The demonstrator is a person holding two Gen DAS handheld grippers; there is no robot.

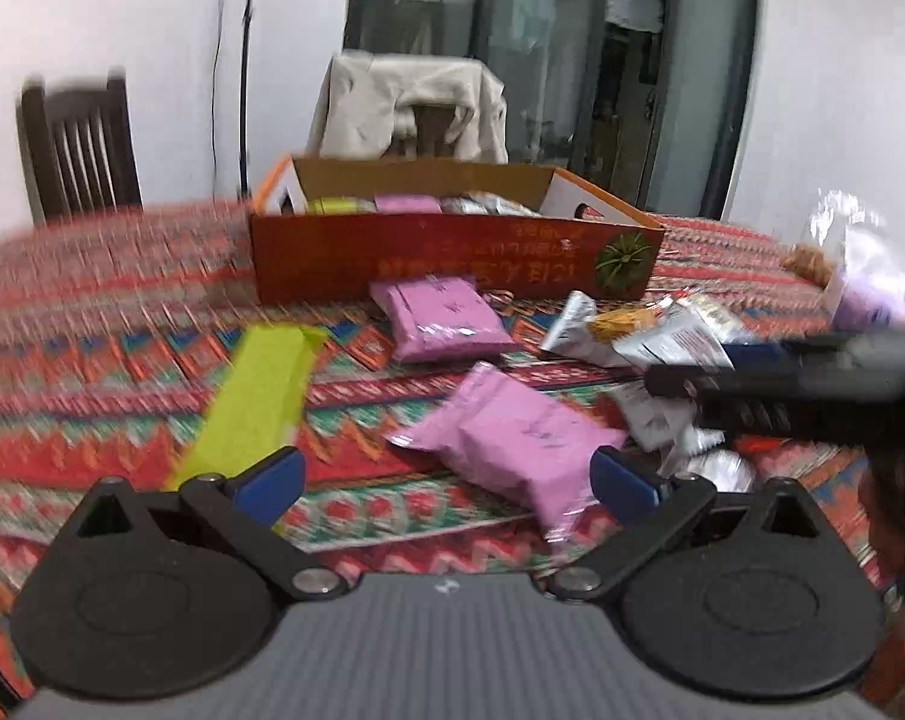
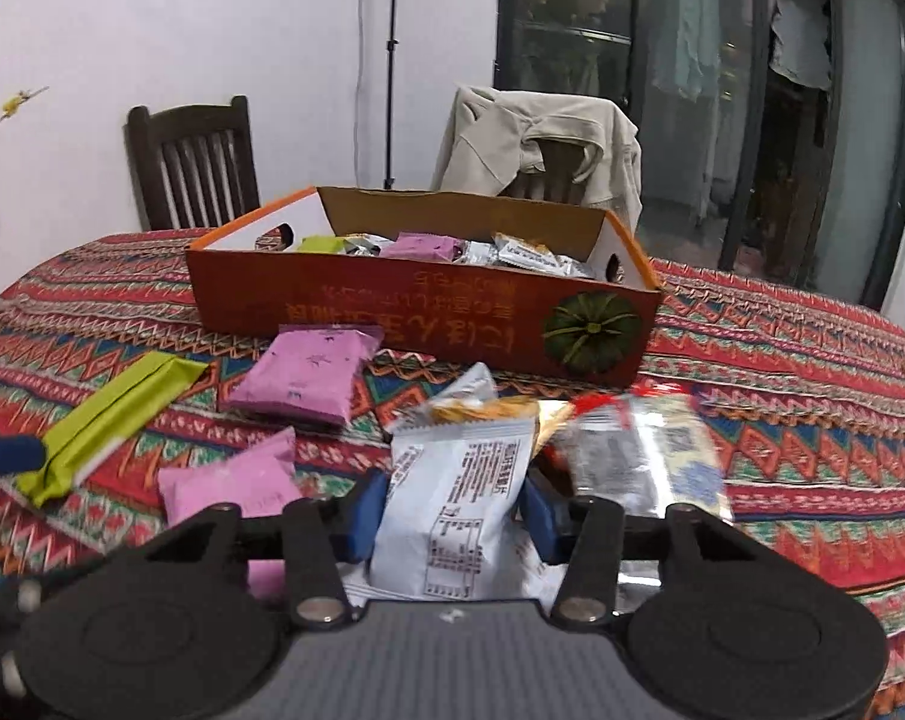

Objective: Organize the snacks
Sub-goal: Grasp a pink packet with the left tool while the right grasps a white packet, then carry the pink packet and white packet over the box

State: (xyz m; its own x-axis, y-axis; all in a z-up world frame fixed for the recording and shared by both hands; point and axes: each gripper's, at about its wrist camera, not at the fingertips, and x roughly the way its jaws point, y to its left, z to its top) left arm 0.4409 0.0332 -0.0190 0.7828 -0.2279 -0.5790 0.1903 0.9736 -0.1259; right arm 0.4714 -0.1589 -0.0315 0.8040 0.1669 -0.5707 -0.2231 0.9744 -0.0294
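My right gripper (image 2: 452, 516) is shut on a white snack packet (image 2: 452, 498), its blue pads against both sides. A silver packet (image 2: 632, 450) lies just right of it. My left gripper (image 1: 446, 483) stands open low over the table, with the near end of a pink packet (image 1: 506, 444) between its fingertips, untouched. Another pink packet (image 1: 446, 318) and a green packet (image 1: 254, 402) lie further out. Behind them stands the orange cardboard box (image 1: 452, 252), holding several packets; it also shows in the right wrist view (image 2: 392, 324). The right gripper's dark fingers (image 1: 752, 387) reach in from the right.
A patterned red tablecloth (image 2: 782, 360) covers the table. A clear bag of snacks (image 1: 860, 264) sits at the far right. Behind the table stand a dark wooden chair (image 2: 194, 162) and a chair draped with a beige jacket (image 2: 542, 132), with glass doors beyond.
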